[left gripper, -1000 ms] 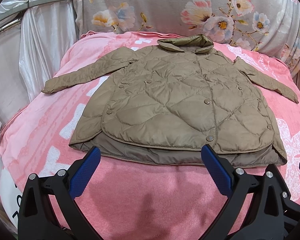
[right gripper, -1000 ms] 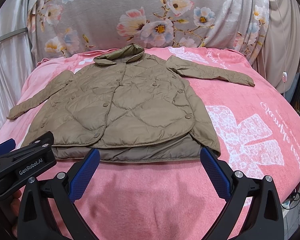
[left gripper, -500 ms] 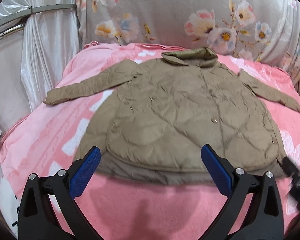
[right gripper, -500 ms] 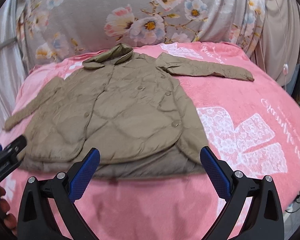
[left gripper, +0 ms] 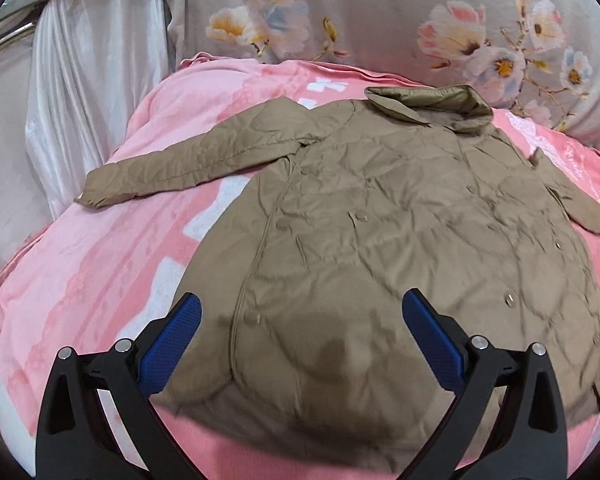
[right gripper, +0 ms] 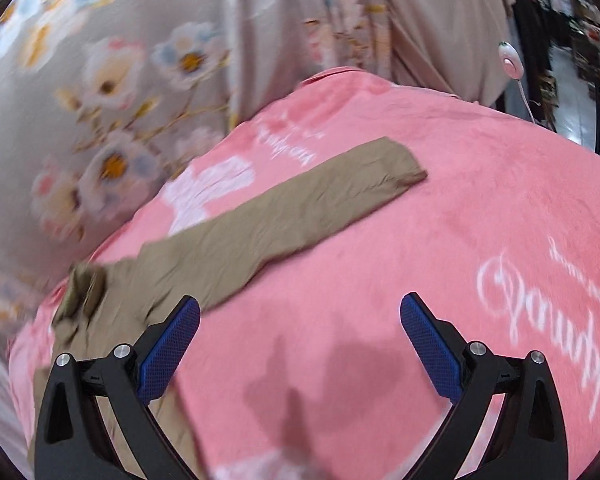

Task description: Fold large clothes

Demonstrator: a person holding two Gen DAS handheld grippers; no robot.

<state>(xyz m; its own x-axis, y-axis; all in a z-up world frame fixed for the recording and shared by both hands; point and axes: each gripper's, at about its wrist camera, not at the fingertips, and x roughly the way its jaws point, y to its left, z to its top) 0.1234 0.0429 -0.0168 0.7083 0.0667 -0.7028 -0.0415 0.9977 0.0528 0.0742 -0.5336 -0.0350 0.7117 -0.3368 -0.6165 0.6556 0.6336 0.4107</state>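
A tan quilted jacket (left gripper: 380,240) lies buttoned and face up on a pink blanket (left gripper: 100,264), collar (left gripper: 432,108) at the far end. Its left sleeve (left gripper: 188,164) stretches out to the left. My left gripper (left gripper: 300,332) is open and empty, hovering over the jacket's lower left front. In the right wrist view the jacket's right sleeve (right gripper: 284,212) lies stretched across the blanket (right gripper: 440,240), cuff to the upper right. My right gripper (right gripper: 300,332) is open and empty above bare blanket just right of the sleeve's shoulder end.
A floral grey cloth (left gripper: 380,20) hangs behind the bed and also shows in the right wrist view (right gripper: 140,60). Shiny white drapes (left gripper: 60,100) hang at the left. A small pink switch on a cord (right gripper: 510,64) hangs at the right, with dark clutter beyond.
Both grippers moved forward over the bed. The left one came in over the jacket's hem; the right one swung right and now faces the right sleeve. Both stayed open.
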